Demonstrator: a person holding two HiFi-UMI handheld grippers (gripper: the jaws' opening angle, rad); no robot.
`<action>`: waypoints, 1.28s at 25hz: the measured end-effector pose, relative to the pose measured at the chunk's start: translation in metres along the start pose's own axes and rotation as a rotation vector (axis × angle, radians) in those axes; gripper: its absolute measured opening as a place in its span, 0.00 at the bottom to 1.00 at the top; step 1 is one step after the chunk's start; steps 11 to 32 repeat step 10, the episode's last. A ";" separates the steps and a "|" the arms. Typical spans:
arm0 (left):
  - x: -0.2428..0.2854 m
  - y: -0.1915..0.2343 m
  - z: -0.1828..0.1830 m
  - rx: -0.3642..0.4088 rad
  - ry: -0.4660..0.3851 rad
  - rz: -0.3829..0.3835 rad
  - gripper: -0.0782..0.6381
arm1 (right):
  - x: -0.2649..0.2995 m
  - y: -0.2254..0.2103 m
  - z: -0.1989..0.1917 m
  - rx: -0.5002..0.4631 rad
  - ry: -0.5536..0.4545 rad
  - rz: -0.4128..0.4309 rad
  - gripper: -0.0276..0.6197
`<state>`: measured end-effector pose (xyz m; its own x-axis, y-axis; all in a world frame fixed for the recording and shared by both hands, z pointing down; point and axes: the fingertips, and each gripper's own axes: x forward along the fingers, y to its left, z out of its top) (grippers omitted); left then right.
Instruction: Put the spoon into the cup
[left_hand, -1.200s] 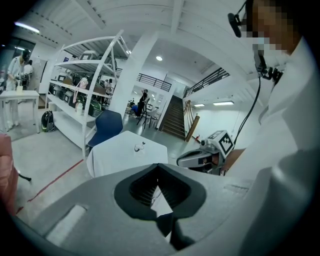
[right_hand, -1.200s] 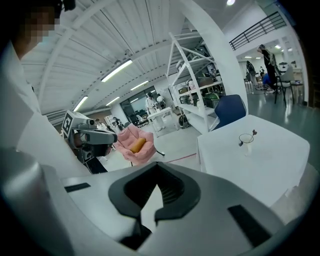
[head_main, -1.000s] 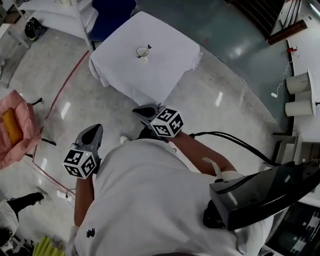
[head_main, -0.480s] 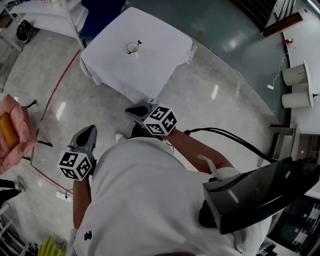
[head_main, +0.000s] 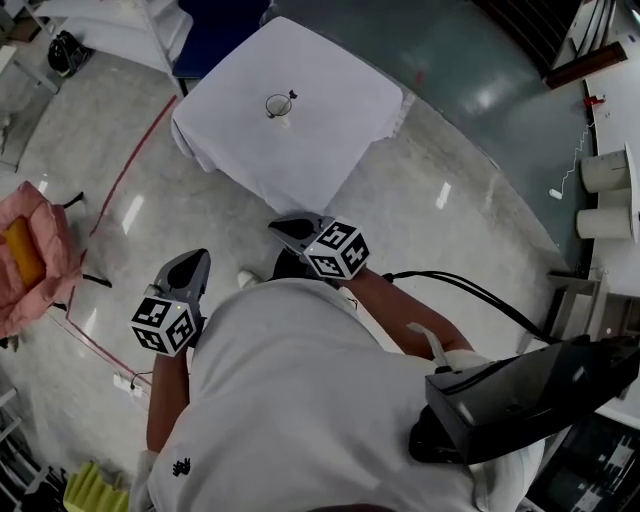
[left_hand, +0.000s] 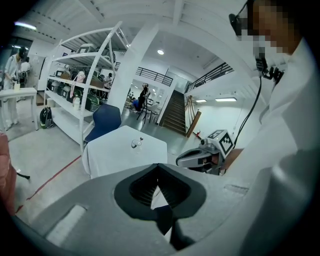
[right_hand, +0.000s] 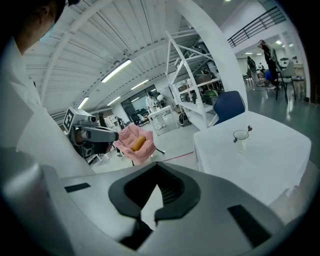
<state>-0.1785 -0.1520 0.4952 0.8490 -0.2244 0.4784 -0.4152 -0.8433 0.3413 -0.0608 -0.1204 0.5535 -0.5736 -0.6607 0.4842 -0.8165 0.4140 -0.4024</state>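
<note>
1. The left tongs (head_main: 192, 258) and right tongs (head_main: 277, 226) are both together and empty, well apart from the tabletop (head_main: 330, 140).
2. The cup (head_main: 279, 106) stands mid-tabletop; the spoon (head_main: 292, 97) shows at its rim, perhaps already inside.
3. Step closer and check before parting either pair.

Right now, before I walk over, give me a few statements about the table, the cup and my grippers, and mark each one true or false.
1. The cup stands on the white-clothed table. True.
2. The left gripper holds a spoon. False: its jaws are together with nothing between them.
3. The right gripper hangs over the table. False: it is close to the person's body, above the floor, well short of the table.
4. A pink chair stands on the floor, off to the left. True.
</note>
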 end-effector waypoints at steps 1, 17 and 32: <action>0.007 -0.001 0.004 0.002 0.003 -0.002 0.12 | -0.003 -0.008 0.001 0.003 0.000 -0.004 0.05; 0.089 -0.012 0.060 0.019 0.019 -0.023 0.12 | -0.031 -0.099 0.033 0.013 0.008 -0.030 0.05; 0.089 -0.012 0.060 0.019 0.019 -0.023 0.12 | -0.031 -0.099 0.033 0.013 0.008 -0.030 0.05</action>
